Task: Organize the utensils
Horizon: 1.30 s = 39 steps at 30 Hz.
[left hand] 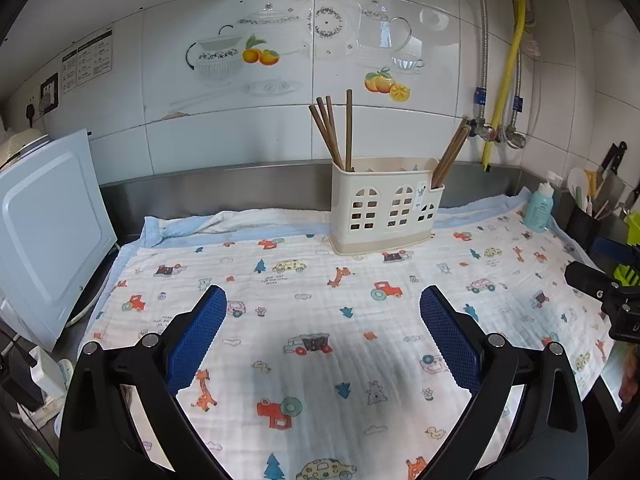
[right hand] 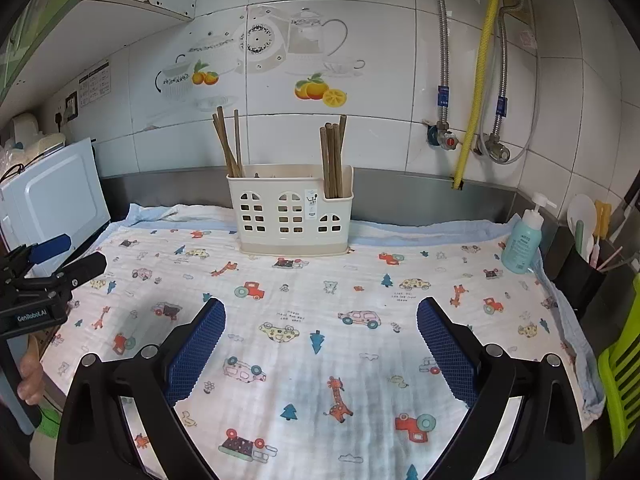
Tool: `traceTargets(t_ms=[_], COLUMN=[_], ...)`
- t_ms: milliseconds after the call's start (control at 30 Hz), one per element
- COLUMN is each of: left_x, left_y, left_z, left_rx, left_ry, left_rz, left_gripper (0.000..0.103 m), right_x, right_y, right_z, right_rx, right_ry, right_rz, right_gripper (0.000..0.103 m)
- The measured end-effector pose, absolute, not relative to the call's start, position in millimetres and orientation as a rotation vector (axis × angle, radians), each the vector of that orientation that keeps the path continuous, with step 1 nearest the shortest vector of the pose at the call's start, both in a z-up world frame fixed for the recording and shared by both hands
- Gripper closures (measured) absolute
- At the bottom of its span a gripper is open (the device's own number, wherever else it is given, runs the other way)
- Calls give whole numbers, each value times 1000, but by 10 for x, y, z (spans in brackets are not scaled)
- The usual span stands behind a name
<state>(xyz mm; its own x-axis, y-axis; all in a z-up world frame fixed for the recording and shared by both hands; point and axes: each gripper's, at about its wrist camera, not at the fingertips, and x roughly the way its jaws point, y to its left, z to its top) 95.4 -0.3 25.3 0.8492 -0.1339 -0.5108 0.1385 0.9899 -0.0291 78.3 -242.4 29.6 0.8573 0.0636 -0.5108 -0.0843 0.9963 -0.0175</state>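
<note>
A cream plastic utensil holder [left hand: 386,206] [right hand: 292,210] stands at the back of the counter on a patterned cloth [left hand: 320,320] [right hand: 320,320]. Brown chopsticks stand in its left end [left hand: 332,132] [right hand: 229,140] and in its right end [left hand: 450,156] [right hand: 333,156]. My left gripper [left hand: 323,320] is open and empty, hovering over the cloth in front of the holder. My right gripper [right hand: 321,322] is open and empty, also over the cloth. Each gripper shows at the edge of the other's view: the right one at the right [left hand: 604,292], the left one at the left [right hand: 44,280].
A white appliance [left hand: 52,232] [right hand: 52,196] stands at the left. A teal pump bottle [left hand: 540,206] [right hand: 524,240] and a black utensil pot [right hand: 580,276] stand at the right. A steel backsplash [right hand: 420,196], pipes and a yellow hose [right hand: 478,80] are on the tiled wall.
</note>
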Motion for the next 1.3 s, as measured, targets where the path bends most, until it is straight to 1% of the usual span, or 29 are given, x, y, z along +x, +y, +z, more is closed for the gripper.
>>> traceTargets(t_ms=[1300], left_x=[953], left_y=[-11], left_z=[70], left_rx=[3], left_ry=[580], left_rz=[-130], left_gripper=[6], right_x=[808], right_y=[-2362], right_z=[167], right_rx=[-26], right_ry=[569], right_rz=[90], right_gripper=[9])
